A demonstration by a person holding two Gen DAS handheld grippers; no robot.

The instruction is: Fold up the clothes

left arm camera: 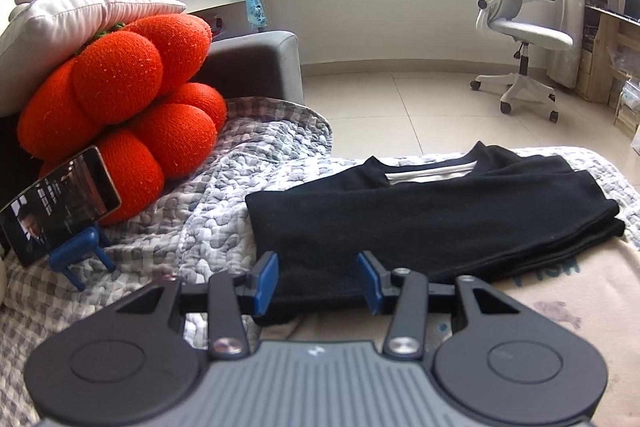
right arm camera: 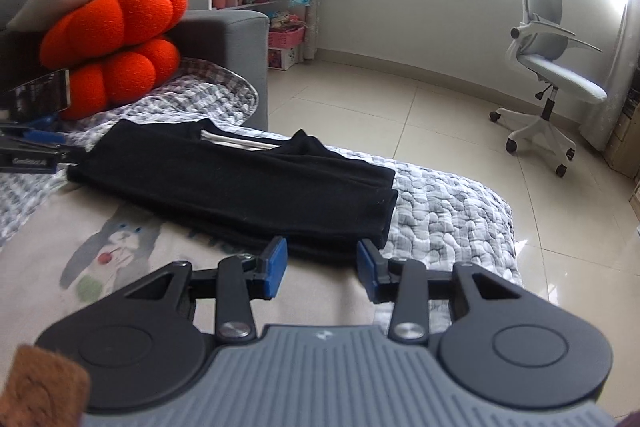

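Bright bedroom-study on my feeds: pale tiled floor (right arm camera: 400, 99), a window wall washed out with daylight, and a grey-and-white office chair (left arm camera: 520, 27) parked well off to the right. Nearer to me, a grey sofa arm (right arm camera: 224, 39) rises behind the quilted grey-and-white checked blanket (left arm camera: 224, 187) that covers my work surface, and a cream blanket with a cartoon cat print (right arm camera: 120, 239) lies over its near part. Against the sofa I've got a big orange pumpkin-shaped cushion (left arm camera: 132, 99) with a white pillow (left arm camera: 80, 15) resting on top of it. Centre stage is the black T-shirt (right arm camera: 240, 183), already folded into a long flat band with its neckline at the far edge, white showing inside the collar; it lies across both blankets. Left of it, a phone (left arm camera: 60, 203) leans on a small blue stand (left arm camera: 86, 247) at the foot of the cushion, screen lit. My left gripper (left arm camera: 318, 279) has its blue pads spread wide, and the near-left corner of the shirt sits between them, not pinched. My right gripper (right arm camera: 322, 267) is likewise spread apart, hovering just at the shirt's near-right edge, with nothing held. In the right wrist view, the left tool's dark fingers (right arm camera: 36, 151) show at the shirt's left end.
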